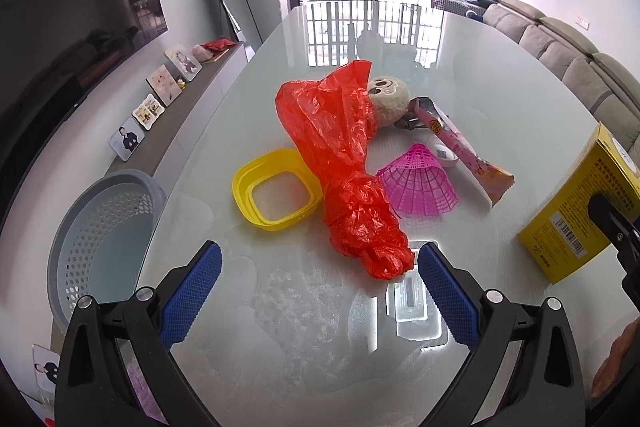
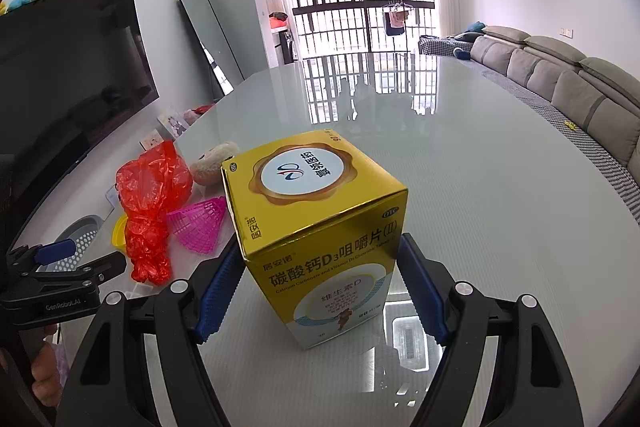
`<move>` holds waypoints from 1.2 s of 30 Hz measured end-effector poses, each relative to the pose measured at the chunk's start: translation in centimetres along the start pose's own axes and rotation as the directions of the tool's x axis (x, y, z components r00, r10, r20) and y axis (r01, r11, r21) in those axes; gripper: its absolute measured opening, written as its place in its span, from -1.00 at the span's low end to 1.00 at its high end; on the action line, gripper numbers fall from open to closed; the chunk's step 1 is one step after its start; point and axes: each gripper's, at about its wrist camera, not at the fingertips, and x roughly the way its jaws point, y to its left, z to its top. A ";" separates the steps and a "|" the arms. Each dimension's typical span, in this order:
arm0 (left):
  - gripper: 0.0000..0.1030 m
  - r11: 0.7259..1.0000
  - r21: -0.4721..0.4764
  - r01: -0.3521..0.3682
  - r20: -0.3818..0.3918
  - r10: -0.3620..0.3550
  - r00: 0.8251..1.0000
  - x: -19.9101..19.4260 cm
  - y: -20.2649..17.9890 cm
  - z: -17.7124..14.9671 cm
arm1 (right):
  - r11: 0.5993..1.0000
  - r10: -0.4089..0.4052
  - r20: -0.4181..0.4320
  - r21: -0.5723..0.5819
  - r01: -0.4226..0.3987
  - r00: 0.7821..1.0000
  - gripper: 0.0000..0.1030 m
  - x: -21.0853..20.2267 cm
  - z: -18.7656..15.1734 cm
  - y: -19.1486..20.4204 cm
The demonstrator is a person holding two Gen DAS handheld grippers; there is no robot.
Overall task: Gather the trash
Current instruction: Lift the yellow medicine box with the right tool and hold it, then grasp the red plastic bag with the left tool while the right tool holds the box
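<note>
- Right, my R gripper [image 2: 320, 291]: jaws spread wide, blue pads either side of the yellow box [image 2: 316, 227]. Both pads sit against or just beside the box's lower sides; can't tell if they press. Box stands upright on the glossy table [image 2: 480, 207], corner facing the cam.
- My L gripper [image 1: 318, 279]: spread wide, nothing between the pads. Right pad's tip is just beside the near end of the red plastic bag [image 1: 344, 163].
- Red bag: crumpled, long, runs straight ahead from the L gripper. Seen from the R cam it's ahead-left of the box.
- Yellow square rim [image 1: 276, 193]: ahead-left of the L gripper, flat on the table, its right edge tucked under the bag.
- Pink mesh cone [image 1: 416, 183]: ahead-right of the L gripper, on its side, just beside the bag.
- Pink snack wrapper [image 1: 464, 151]: past the cone, lying diagonally.
- Small white cup [image 1: 444, 155]: between cone and wrapper, partly hidden.
- Plush toy [image 1: 390, 101]: far end of the pile, touching the bag's upper part.
- Grey perforated basket [image 1: 108, 231]: left of the L gripper, off the table edge and lower; looks empty inside.
- Sofa [image 2: 560, 87]: far right, past the table.
- TV [image 2: 68, 75]: far left, on the wall.
</note>
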 end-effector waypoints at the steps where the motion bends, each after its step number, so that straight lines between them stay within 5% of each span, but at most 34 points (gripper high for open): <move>1: 0.88 1.000 -0.007 -0.001 0.001 0.001 1.000 0.3 0.0 0.2 | 1.000 0.002 0.001 0.003 -0.002 1.000 0.42 -0.1 0.0 -0.1; 14: 0.82 0.999 -0.033 -0.029 -0.029 0.028 0.999 4.8 -0.6 1.7 | 0.999 0.026 0.009 0.026 -0.027 1.000 0.43 -0.2 0.1 -0.9; 18: 0.38 0.999 -0.028 -0.023 -0.048 0.021 0.999 5.6 -0.8 1.8 | 0.999 0.027 0.009 0.027 -0.027 1.000 0.42 -0.2 0.1 -0.9; 22: -0.29 1.000 -0.016 0.001 -0.046 -0.002 0.999 5.5 -1.0 1.7 | 0.999 0.027 0.008 0.027 -0.027 1.000 0.42 -0.2 0.1 -0.9; 36: -0.44 1.000 0.002 0.022 0.020 -0.022 1.000 1.6 -0.9 1.0 | 0.999 0.013 0.009 0.030 -0.013 1.000 0.42 -1.0 0.0 -0.5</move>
